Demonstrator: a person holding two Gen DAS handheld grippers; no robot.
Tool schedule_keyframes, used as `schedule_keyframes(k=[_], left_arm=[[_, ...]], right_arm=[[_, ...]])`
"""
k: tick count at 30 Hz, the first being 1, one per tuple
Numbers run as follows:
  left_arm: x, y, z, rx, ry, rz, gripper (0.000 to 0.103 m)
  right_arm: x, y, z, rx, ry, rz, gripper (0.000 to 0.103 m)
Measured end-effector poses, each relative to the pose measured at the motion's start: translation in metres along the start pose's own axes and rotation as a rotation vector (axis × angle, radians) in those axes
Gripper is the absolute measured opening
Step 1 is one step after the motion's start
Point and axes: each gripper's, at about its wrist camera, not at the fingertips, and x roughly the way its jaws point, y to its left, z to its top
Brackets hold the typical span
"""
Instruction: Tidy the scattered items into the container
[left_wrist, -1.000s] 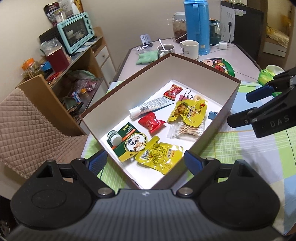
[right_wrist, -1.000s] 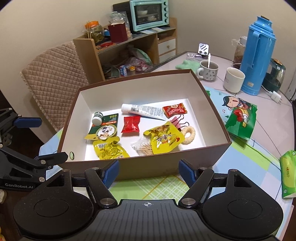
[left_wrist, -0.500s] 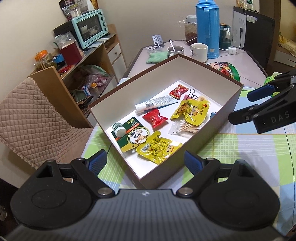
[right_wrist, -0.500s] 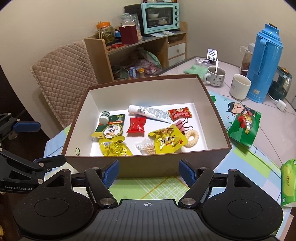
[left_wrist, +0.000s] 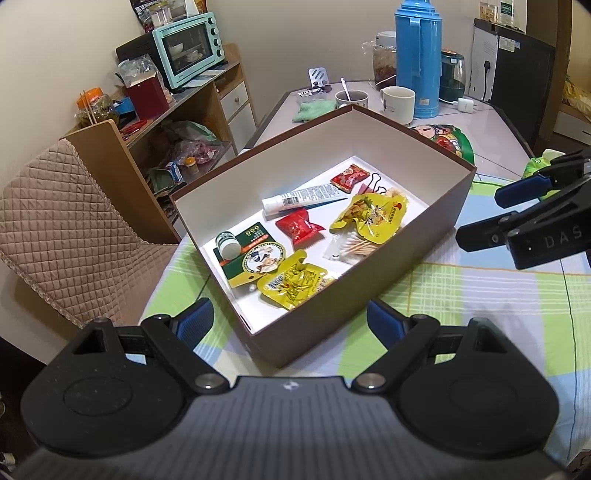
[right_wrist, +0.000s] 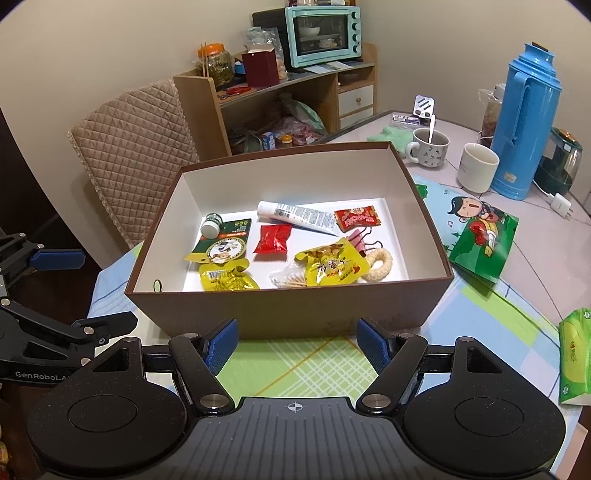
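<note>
Brown cardboard box (left_wrist: 369, 295) seen from the left wrist, sitting on the checked tablecloth (left_wrist: 480, 295) just ahead of the left gripper (left_wrist: 291, 321). Fingers spread wide, nothing between them, hovering short of the near corner. Inside, on the white floor: a white tube (left_wrist: 301, 197), red candy packet (left_wrist: 300, 229), two yellow snack pouches (left_wrist: 371, 218), cotton swabs (left_wrist: 351, 247), a small bottle (left_wrist: 228, 246) on a green card. Right gripper (left_wrist: 517, 214) visible at the right edge, beside the box's long wall, likewise spread and empty.

From the right wrist, same box (right_wrist: 288, 314) viewed along its long side, right gripper (right_wrist: 295, 341) held back over the cloth, clear of the wall, fingers released, carrying nothing. Left gripper (right_wrist: 66, 291) off to the left, near the box's corner, apart from it. Binder clips (right_wrist: 364, 240) and a ring-shaped snack (right_wrist: 380, 260) lying near the right end of the box. Outside it, on the table: a green cartoon bag (right_wrist: 480, 240) just right of the box, a green tissue pack (right_wrist: 574, 354) further toward the near edge, mugs and a blue thermos (right_wrist: 524, 122) beyond.

Judged: small items all gathered, both tools pulled clear, so likely the closing step. If more were wanted, next move would call for the right gripper reaching across to the cartoon bag and pinching one thin edge, since flat on the table.
</note>
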Motion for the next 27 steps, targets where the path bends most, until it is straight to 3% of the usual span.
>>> schedule_keyframes(k=[27], left_arm=[[0.03, -0.019, -0.006, 0.01, 0.03, -0.028, 0.088]], right_arm=[[0.006, -0.017, -0.018, 0.066, -0.02, 0.023, 0.074]])
